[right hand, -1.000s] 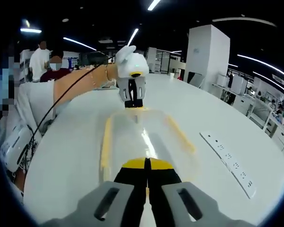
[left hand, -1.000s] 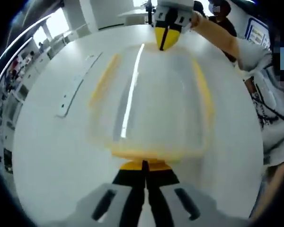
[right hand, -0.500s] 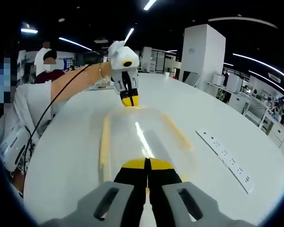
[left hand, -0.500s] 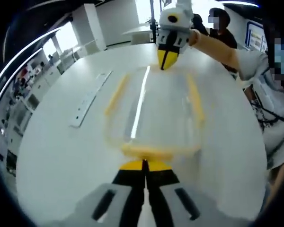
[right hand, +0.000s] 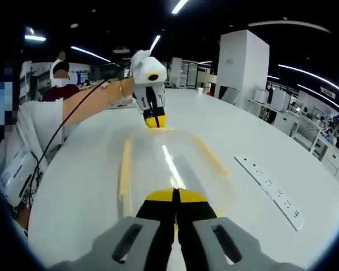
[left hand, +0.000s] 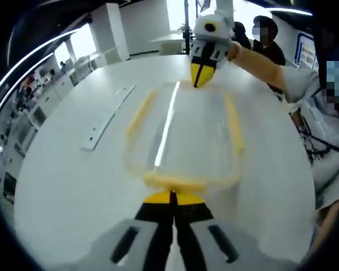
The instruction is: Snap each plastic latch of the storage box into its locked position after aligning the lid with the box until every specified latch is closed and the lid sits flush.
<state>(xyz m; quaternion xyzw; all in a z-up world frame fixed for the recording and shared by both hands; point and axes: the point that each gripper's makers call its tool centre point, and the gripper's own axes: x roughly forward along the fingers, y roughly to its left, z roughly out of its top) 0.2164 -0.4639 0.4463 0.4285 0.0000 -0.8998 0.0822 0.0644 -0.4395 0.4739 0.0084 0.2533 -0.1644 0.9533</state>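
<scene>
A clear storage box [left hand: 181, 130] with yellow latches lies on a white table [left hand: 62, 186]. A yellow latch strip [left hand: 140, 113] runs along each long side, and another [left hand: 181, 182] crosses the near end. My left gripper [left hand: 172, 197] is shut, its yellow tips just behind that near end latch. At the box's far end my right gripper [left hand: 201, 74] points down with its jaws together. In the right gripper view the box [right hand: 169, 164] stretches away from my shut right gripper [right hand: 174, 196], and the left gripper [right hand: 153, 119] hangs over the opposite end.
A white power strip [left hand: 104, 118] lies beside the box, also visible as a power strip [right hand: 271, 189] in the right gripper view. The person's sleeve and body [left hand: 322, 113] edge the table. Other people stand behind, and a white pillar [right hand: 243, 62] rises past the table.
Both views have drawn back a little from the box, so it looks smaller. Each gripper now sits slightly higher and more tilted at its end. Both stay shut.
</scene>
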